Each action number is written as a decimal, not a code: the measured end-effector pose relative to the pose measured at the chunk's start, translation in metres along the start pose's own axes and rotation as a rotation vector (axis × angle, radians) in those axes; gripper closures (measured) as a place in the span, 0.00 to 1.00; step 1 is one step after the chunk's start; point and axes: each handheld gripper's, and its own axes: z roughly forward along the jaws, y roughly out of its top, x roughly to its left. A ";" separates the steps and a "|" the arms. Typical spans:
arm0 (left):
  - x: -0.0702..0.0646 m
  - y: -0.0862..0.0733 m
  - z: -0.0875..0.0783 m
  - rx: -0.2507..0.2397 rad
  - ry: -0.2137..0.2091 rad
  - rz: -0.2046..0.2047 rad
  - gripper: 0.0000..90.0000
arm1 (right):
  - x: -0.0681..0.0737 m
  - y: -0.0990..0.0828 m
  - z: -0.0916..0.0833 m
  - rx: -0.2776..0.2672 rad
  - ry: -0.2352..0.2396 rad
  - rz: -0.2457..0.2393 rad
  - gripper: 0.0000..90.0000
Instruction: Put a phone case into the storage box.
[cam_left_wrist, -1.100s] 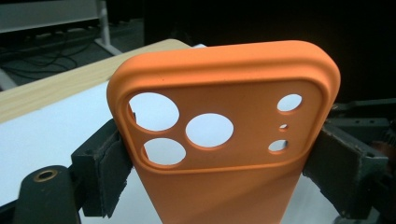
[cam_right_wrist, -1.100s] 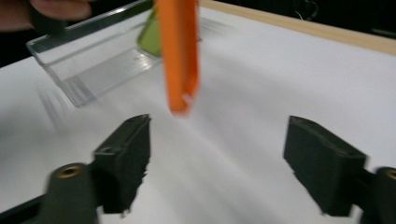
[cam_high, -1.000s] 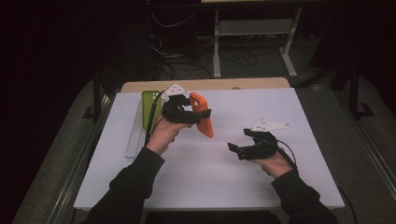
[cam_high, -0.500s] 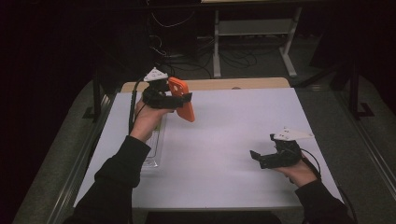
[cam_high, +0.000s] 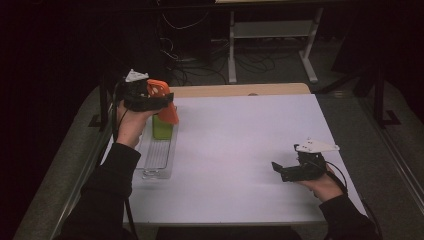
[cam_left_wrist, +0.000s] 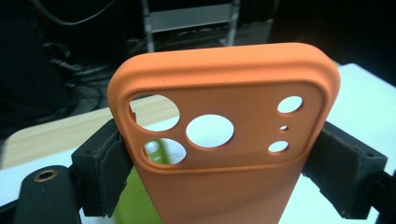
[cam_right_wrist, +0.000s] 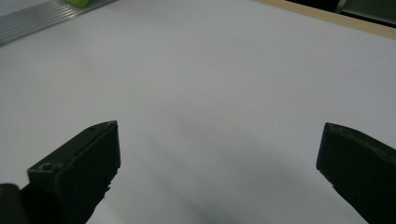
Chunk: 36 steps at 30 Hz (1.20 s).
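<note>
High view: the orange phone case is held by its side edges in the left gripper above the clear tray; it should be lowered level, while the right gripper is kept wide open, empty.

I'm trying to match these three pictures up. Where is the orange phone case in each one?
High view: orange case upper left, gripped by the left gripper above the clear tray.
Left gripper view: case centre, clamped between both jaws.
Right gripper view: not in it.
Shared landmark: the green case in the tray.
</note>
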 end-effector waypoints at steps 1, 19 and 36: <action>0.002 -0.001 0.000 0.000 0.011 -0.011 0.16 | 0.000 0.000 0.000 0.000 0.002 0.002 0.00; 0.013 -0.034 0.014 0.143 0.130 -0.040 0.16 | -0.002 0.002 -0.001 -0.011 -0.018 0.010 0.00; 0.007 -0.056 0.043 0.224 0.177 -0.010 0.16 | -0.002 0.003 -0.002 -0.017 -0.018 0.006 0.00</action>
